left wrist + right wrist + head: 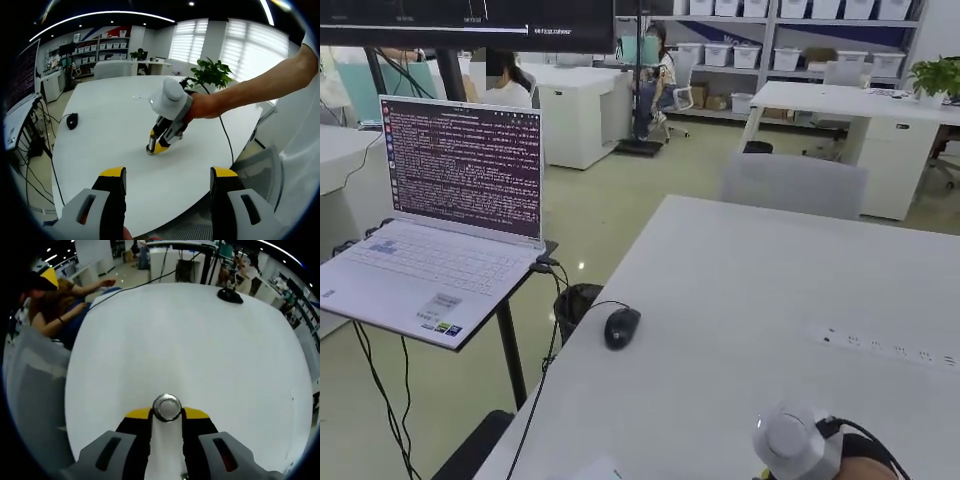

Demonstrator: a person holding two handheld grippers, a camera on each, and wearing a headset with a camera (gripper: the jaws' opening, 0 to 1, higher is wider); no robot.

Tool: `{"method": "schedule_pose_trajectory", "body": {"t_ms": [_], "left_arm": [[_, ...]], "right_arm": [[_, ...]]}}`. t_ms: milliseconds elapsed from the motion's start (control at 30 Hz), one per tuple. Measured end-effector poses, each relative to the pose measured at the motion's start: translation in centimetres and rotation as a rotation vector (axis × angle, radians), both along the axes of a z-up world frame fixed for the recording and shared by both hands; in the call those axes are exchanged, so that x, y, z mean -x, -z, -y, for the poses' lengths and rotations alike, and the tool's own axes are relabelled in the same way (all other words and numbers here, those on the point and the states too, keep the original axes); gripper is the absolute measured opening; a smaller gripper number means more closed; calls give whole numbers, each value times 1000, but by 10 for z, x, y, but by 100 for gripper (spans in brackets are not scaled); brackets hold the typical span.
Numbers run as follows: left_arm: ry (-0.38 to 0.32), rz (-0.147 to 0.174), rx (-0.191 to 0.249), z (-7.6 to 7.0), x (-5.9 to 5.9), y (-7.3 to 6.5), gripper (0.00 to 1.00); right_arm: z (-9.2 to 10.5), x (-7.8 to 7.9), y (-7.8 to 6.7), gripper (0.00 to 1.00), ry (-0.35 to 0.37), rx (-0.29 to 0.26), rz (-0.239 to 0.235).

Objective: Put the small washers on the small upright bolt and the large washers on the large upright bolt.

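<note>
clamping right claw (pixel 167 413) on shiny metal bolt (pixel 167 406) at desk (pixel 200 340); likely heavy, stiff, slippery, grip shank squarely. left claw (pixel 168 172) wide, empty.

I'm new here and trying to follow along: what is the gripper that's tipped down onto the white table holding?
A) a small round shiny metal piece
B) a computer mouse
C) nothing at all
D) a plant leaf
A: the right gripper is shut on a round shiny metal piece between its yellow tips, while the mouse lies far off across the table.
</note>
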State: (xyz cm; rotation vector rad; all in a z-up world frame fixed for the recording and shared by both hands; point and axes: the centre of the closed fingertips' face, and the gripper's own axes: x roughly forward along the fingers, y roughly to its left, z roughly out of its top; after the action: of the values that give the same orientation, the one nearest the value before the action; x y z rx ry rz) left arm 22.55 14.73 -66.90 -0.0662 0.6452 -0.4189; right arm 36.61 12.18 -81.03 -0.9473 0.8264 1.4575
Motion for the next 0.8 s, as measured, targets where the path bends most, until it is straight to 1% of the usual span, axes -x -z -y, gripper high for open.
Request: {"method": "schedule_pose_trajectory", "body": {"t_ms": [33, 67, 100, 200, 267, 300, 367, 400, 467, 533, 600, 667, 733, 800], "left_arm": [[0, -2, -1, -1, 0, 0, 68], [0, -3, -2, -1, 0, 1, 68], [-1, -5, -1, -1, 0, 2, 68], [2, -8, 1, 0, -1, 2, 68], [5, -9, 0, 0, -2, 1, 68], [4, -8, 5, 0, -3, 1, 68], [5, -7, 5, 0, -4, 1, 68], [10, -9, 2, 0, -6, 1, 68], [15, -8, 0, 0, -8, 1, 68], [19, -9, 1, 1, -10, 1, 68], [26, -11, -3, 1, -12, 2, 68], [32, -12, -3, 2, -14, 3, 68], [37, -13, -7, 2, -16, 4, 68], [45, -15, -12, 3, -18, 5, 68]], "right_arm": [[-2, 0, -1, 24, 45, -23, -21], [-1, 0, -2, 24, 23, -18, -10], [0, -2, 0, 24, 20, -19, 1], [3, -1, 0, 24, 21, -17, 3], [5, 0, -3, 25, 43, -43, -6], [5, 4, -7, 26, 65, -75, -24], [12, 2, -7, 27, 89, -72, -14], [15, 1, -8, 28, 100, -84, -10], [21, 5, -11, 29, 132, -108, -27], [27, 7, -14, 30, 159, -134, -26], [30, 14, -17, 32, 192, -167, -55], [37, 22, -19, 33, 197, -174, -49], [42, 24, -17, 34, 212, -185, -48], [46, 32, -18, 35, 252, -218, -70]]}}
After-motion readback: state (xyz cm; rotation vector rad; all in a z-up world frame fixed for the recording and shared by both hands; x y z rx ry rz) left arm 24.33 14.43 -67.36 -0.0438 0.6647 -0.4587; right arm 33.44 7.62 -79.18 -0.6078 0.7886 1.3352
